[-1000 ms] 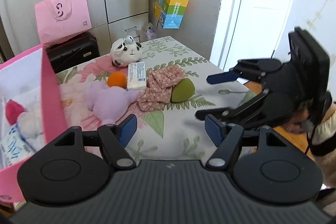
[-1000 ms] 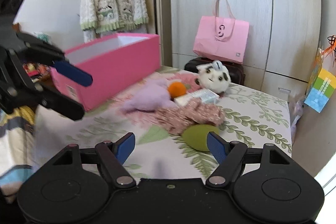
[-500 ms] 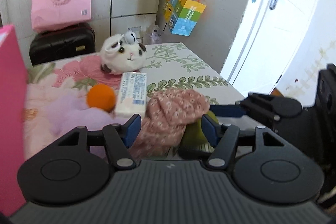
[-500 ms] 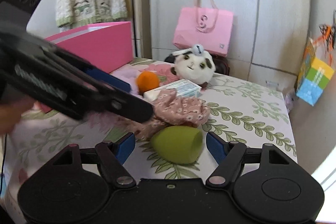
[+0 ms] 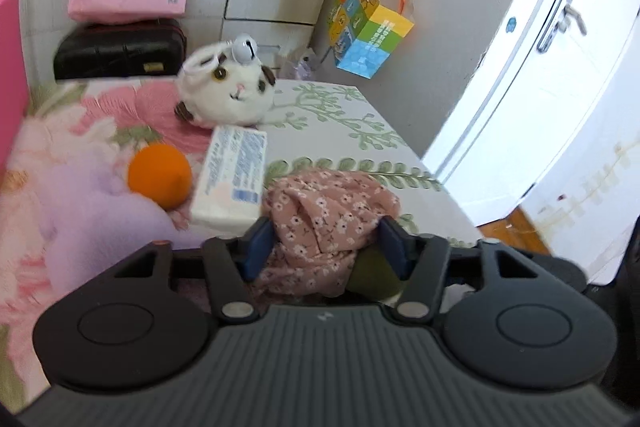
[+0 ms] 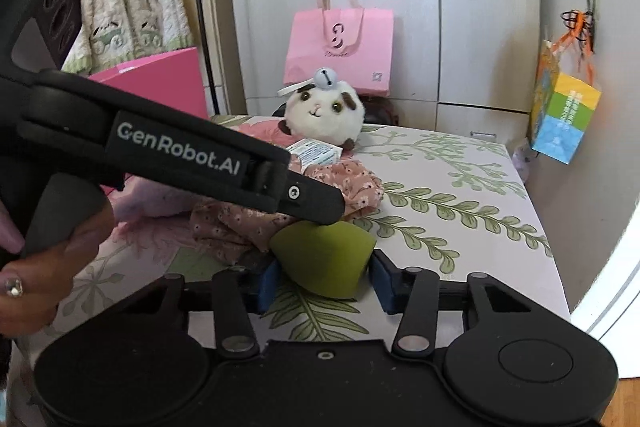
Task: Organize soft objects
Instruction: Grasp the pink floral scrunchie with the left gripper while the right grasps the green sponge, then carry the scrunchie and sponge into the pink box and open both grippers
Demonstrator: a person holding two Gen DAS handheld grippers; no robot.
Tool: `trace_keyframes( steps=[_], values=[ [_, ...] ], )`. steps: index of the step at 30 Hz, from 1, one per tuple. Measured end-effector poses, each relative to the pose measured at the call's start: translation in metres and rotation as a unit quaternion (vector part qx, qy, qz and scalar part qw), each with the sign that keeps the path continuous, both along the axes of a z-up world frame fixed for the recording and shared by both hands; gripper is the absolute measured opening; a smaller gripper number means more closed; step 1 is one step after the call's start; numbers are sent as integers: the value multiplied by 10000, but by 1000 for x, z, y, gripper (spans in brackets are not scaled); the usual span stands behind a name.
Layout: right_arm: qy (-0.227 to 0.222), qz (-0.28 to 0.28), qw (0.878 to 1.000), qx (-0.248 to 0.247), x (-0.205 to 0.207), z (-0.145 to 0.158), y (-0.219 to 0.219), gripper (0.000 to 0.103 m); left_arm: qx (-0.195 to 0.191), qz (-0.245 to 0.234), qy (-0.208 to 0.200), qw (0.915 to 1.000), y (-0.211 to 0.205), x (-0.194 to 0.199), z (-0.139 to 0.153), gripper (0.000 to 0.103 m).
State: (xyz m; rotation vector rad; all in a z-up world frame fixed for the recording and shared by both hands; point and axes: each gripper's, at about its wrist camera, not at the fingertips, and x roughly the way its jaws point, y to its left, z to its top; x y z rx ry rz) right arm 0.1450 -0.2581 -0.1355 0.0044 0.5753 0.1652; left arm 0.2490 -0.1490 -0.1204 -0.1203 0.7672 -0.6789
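A: Right tool point(image 6: 322, 281) low in the frame, and it has clamped tight on the green sponge point(image 6: 326, 259), a blue pad on each flank.

B: The sponge sits on the leaf-print tabletop point(image 6: 460, 195), bottom centre of the right wrist view, touching the pink floral cloth point(image 6: 352, 183) just above it.

A: The left tool point(image 5: 326, 247) is closing. In its own view both blue pads sit against the sides of the bunched cloth point(image 5: 332, 215), though whether they squeeze it is hard to tell.

B: From the right camera that left tool crosses the frame from the upper left, a hand point(image 6: 44, 259) round its handle at the lower left, one finger ending right over the sponge and cloth.

A: Above the cloth in the left view, the white tissue pack point(image 5: 232, 179), with an orange ball point(image 5: 159, 174) to its left.

B: Further up, the white plush point(image 5: 228, 95) leans at the tabletop's far end. A lilac plush point(image 5: 84, 203) is blurred on the left.

A: Pink box point(image 6: 160, 79) on the left of the right view.
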Motion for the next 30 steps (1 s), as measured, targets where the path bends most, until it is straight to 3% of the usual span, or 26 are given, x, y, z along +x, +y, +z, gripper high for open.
trace_keyframes(
  steps=[9, 18, 22, 23, 25, 30],
  values=[
    [-175, -210, 9993, -252, -10, 3, -1, 50, -299, 132, 171, 9993, 1, 2, -2, 54],
    [-248, -491, 9973, -496, -19, 3, -12, 50, 448, 399, -372, 9975, -22, -9, -14, 54],
    [-246, -490, 9978, -366, -19, -2, -14, 50, 1047, 530, -922, 9888, -39, -21, -20, 53],
    [-268, -503, 9977, -359, -19, -3, -14, 50, 1189, 555, -1040, 9859, -43, -24, -22, 51],
    [-304, -544, 9975, -343, -21, -4, -13, 50, 1278, 583, -1201, 9828, -45, -30, -21, 29],
    [-405, -630, 9965, -365, -25, -7, -9, 50, 1256, 652, -1462, 9791, -41, -42, -18, 21]
  ],
)
